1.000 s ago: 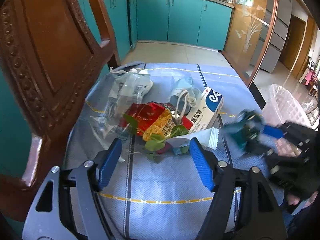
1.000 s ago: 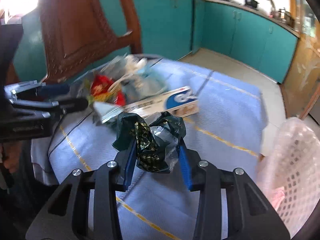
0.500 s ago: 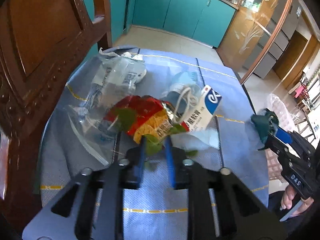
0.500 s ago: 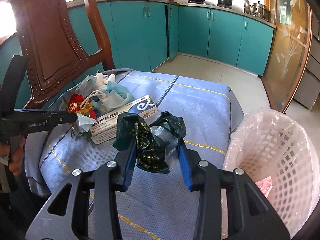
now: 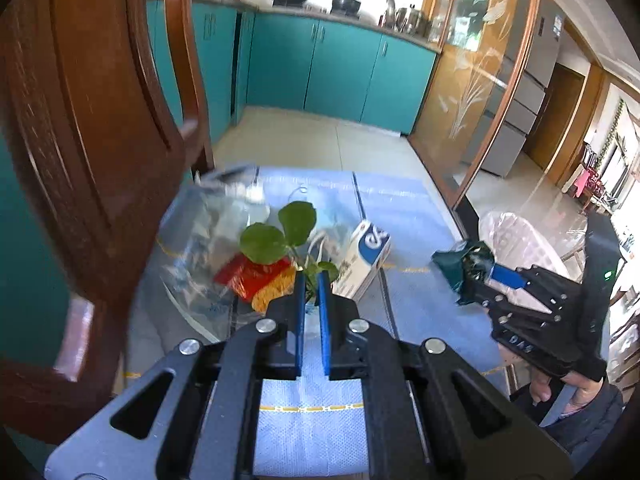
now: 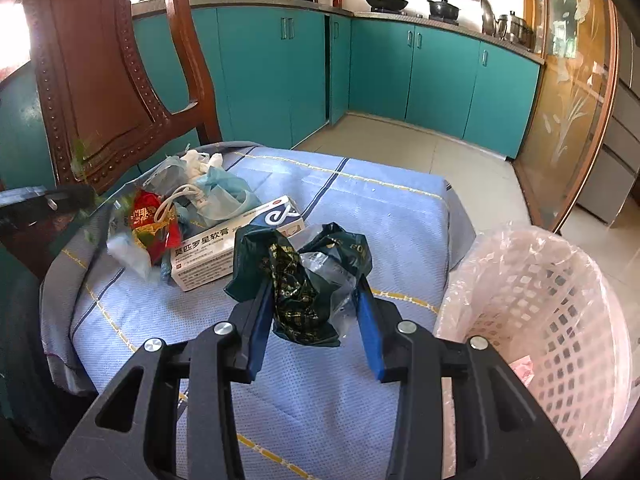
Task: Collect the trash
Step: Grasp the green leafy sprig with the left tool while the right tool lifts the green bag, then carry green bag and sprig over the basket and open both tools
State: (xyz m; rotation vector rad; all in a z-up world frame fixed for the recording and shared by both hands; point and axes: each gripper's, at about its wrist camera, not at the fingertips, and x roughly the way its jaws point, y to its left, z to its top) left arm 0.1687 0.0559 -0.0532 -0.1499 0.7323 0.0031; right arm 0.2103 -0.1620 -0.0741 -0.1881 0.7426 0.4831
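My left tongs (image 5: pixel 313 280) are closed on the stem of a green sprig (image 5: pixel 280 236); its round leaves stand just above and beyond the blue pads, lifted clear of the heap. My right tongs (image 6: pixel 316 300) clamp a crumpled dark green wrapper (image 6: pixel 298 280), pads pressed to either side of it, the bundle sticking up between them above the blue cloth (image 6: pixel 360 208).

The remaining trash lies ahead and to the left of the right tongs: a white box (image 6: pixel 236 240) flat on the cloth, a red packet (image 6: pixel 150 220) just beside it, a clear bag (image 5: pixel 208 240) behind (contents blurred). The pink basket (image 6: pixel 552 300) stands off the cloth's right edge, close beside the right tongs. A wooden chair (image 6: pixel 100 80) backs the heap.
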